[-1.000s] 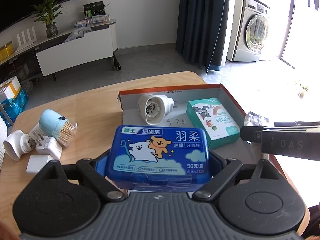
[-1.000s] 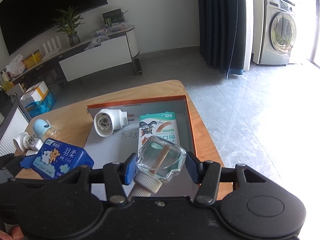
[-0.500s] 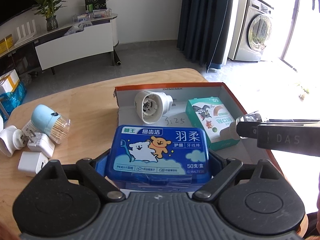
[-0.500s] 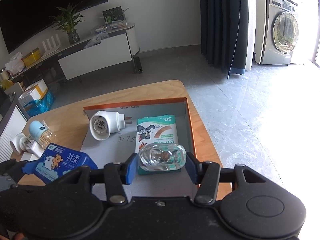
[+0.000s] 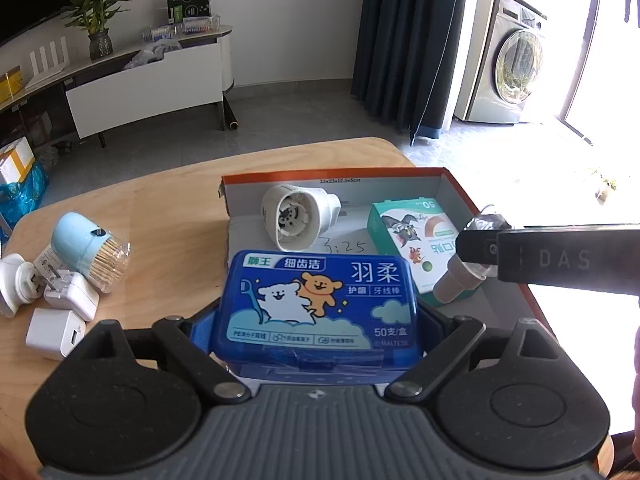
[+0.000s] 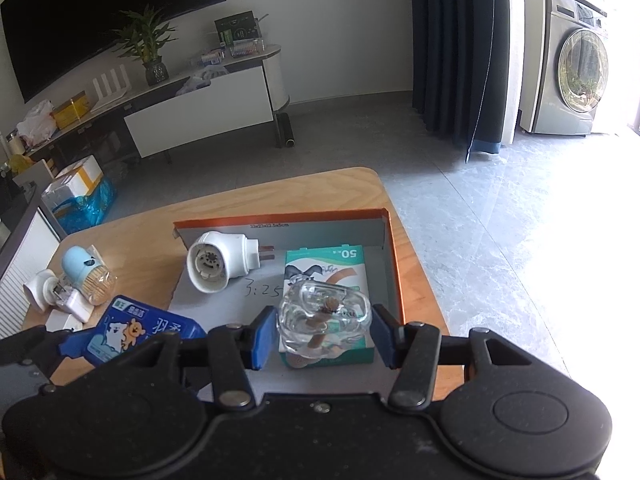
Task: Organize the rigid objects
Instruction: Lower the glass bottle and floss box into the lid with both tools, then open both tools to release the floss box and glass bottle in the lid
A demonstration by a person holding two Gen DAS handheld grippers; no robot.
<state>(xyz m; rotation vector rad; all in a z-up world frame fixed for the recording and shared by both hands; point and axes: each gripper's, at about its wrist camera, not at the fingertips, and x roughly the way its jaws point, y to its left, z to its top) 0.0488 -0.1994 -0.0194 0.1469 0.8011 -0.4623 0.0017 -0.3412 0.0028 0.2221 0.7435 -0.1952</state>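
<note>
Both grippers loaded over the wooden table (image 5: 168,200) — floss box left, glass bottle right.

Far left I see a loose cluster on the table: a white plug (image 5: 16,290), two white chargers (image 5: 54,332), and a blue-capped toothpick jar (image 5: 90,252) lying on its side. My left gripper (image 5: 316,320) has its jaws closed around the blue floss box (image 5: 320,300), held at the near-left edge of the orange-rimmed tray (image 5: 332,174). Inside the tray, a white plug-in heater (image 5: 296,220) lies on its side, the green box (image 5: 416,248) just right of it. My right gripper (image 6: 324,332) clamps the clear glass bottle (image 6: 324,316) — tilted, neck pointing down, over the green box; I cannot tell whether they touch.
</note>
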